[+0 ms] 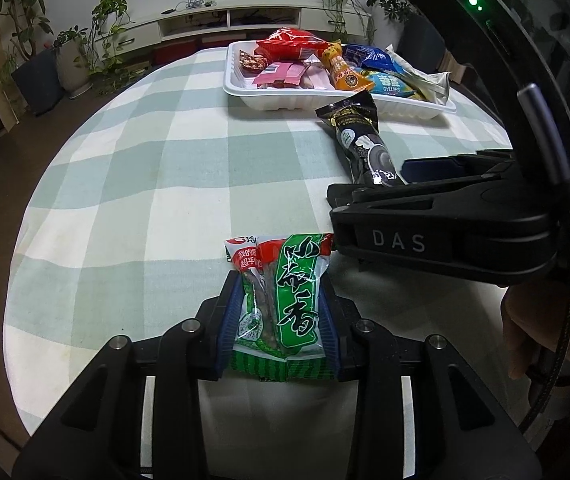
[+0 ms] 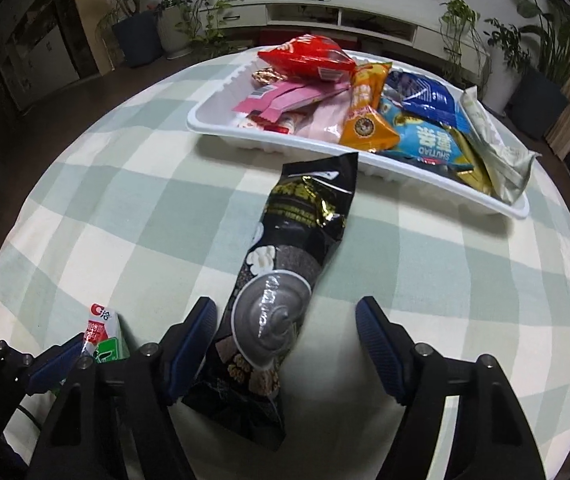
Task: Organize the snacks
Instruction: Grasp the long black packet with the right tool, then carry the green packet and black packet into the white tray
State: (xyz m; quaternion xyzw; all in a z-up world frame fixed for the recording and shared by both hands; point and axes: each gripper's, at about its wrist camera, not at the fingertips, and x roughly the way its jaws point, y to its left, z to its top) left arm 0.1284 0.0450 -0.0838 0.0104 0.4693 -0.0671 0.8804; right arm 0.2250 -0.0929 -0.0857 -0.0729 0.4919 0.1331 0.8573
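Here the left gripper [image 1: 281, 312] pinches a green pack [image 1: 285, 300] between its blue pads, one pad pressed to each long side, the pack lying on the checked cloth [image 1: 145, 184] with its printed face up and its red-and-white top end pointing away from the gripper. Just to its right, the right gripper [image 2: 285, 344] stands over the near end of a black sachet [image 2: 285, 272]. Its jaws are spread; the left pad [image 2: 189, 344] lies right along the sachet's edge, whether it presses I cannot tell, while the right pad stands clear of it with bare cloth between. So the sachet is straddled but not clamped. A hand [image 1: 545, 344] shows at the right edge of the left view, wrapped round the right tool's grip.

The sachet lies flat on the cloth, long axis running away from the grippers, its far end almost at the rim of a white tray [image 2: 213, 120]. The tray sits at the far side of the table and is already full of snacks: a red bag [image 2: 309, 60] on top at the back, pink bars [image 2: 285, 98] on the left, an orange pack [image 2: 365, 120] in the middle, blue packs [image 2: 425, 96] and a pale wrapper [image 2: 497, 152] to the right. Beyond the table stand potted plants [image 2: 137, 12] and a low white cabinet [image 2: 305, 12].
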